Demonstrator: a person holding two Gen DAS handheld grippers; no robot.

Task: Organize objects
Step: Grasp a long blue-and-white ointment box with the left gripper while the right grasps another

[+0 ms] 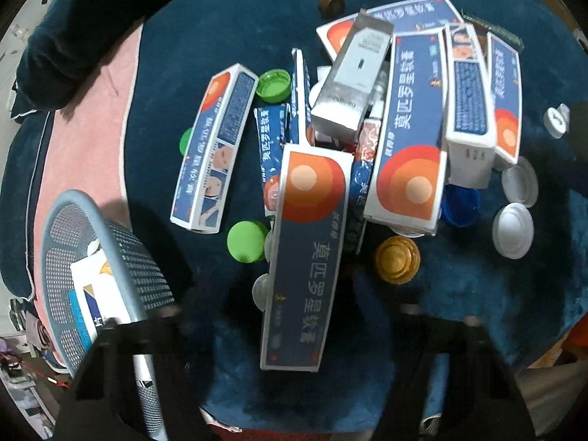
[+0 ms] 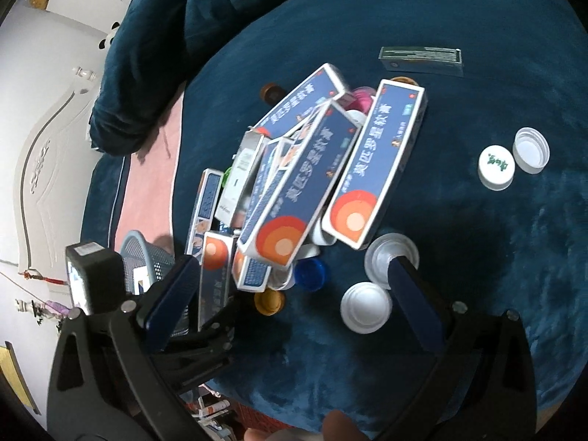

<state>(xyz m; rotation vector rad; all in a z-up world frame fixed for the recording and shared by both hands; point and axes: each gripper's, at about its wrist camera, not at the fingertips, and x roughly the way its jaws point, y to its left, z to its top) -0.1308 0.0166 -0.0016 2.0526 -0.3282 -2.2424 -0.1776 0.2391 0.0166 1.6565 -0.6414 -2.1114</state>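
A heap of blue-and-orange ointment boxes point(image 1: 408, 128) lies on a dark blue plush cover point(image 1: 220, 36). One long box point(image 1: 305, 253) from the heap points toward me and reaches between the fingers of my left gripper point(image 1: 292, 312). Its pads stand apart from the box's sides, so the gripper is open. My right gripper point(image 2: 294, 261) is open wide above a blue cap point(image 2: 310, 273), a gold cap point(image 2: 270, 301) and a white cap point(image 2: 365, 307), touching none of them. The heap point(image 2: 305, 169) lies just beyond it.
A grey mesh basket point(image 1: 92, 217) with boxes inside stands at the lower left, against my left finger. Loose green caps point(image 1: 246, 240), white caps point(image 1: 512, 229) and a gold cap point(image 1: 397, 259) ring the heap. A dark green box point(image 2: 420, 58) lies behind it. A pink sheet point(image 1: 84, 139) borders the cover.
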